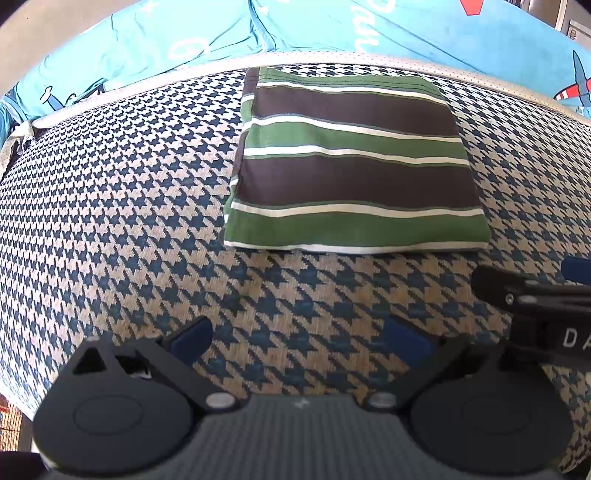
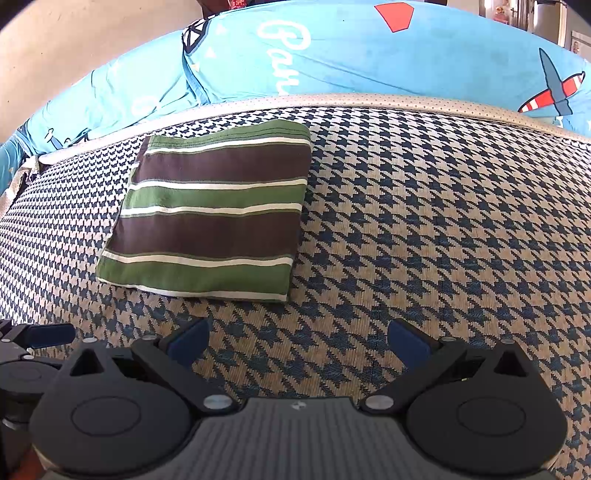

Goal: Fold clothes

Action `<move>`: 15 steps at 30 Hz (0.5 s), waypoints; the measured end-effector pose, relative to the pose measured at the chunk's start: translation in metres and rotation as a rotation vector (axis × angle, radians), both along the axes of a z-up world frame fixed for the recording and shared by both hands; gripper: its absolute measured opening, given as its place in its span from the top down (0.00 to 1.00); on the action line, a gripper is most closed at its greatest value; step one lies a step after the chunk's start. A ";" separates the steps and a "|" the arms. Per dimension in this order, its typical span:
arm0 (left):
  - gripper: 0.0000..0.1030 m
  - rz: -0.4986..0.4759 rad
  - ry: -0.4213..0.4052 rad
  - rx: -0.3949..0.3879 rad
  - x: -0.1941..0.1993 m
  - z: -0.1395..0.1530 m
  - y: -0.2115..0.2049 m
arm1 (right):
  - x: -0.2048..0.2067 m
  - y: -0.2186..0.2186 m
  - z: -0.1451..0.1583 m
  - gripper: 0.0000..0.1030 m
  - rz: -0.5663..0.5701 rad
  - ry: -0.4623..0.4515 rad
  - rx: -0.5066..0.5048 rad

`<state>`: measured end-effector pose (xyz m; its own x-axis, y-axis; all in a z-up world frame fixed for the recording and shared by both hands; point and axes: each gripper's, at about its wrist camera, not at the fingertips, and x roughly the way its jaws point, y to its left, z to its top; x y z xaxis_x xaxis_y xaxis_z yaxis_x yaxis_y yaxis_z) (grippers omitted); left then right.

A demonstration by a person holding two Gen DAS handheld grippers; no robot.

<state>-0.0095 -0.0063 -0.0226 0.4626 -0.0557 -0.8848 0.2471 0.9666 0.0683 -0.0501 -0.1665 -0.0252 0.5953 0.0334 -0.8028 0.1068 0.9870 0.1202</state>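
Note:
A striped garment in green, brown and white lies folded into a neat rectangle on the houndstooth cushion. In the right wrist view the same garment lies left of centre. My left gripper hovers open just short of the garment's near edge, with nothing between its blue pads. My right gripper is open too, over bare houndstooth cushion to the right of the garment. Each gripper shows at the edge of the other's view: the right one and the left one.
A bright blue printed bedsheet covers the mattress behind the cushion, also seen as blue sheet in the right wrist view. A pale piped border marks the cushion's far edge. A beige wall rises at the upper left.

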 end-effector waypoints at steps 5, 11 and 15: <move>0.00 -0.001 0.002 -0.002 0.000 0.000 0.001 | 0.001 0.000 0.000 0.00 0.004 0.000 -0.002; 0.00 -0.002 0.005 -0.003 0.000 0.000 0.001 | 0.001 0.000 0.000 0.00 0.007 0.000 -0.003; 0.00 0.000 0.008 -0.004 0.000 0.000 0.000 | 0.002 0.000 0.000 0.00 0.009 0.001 -0.003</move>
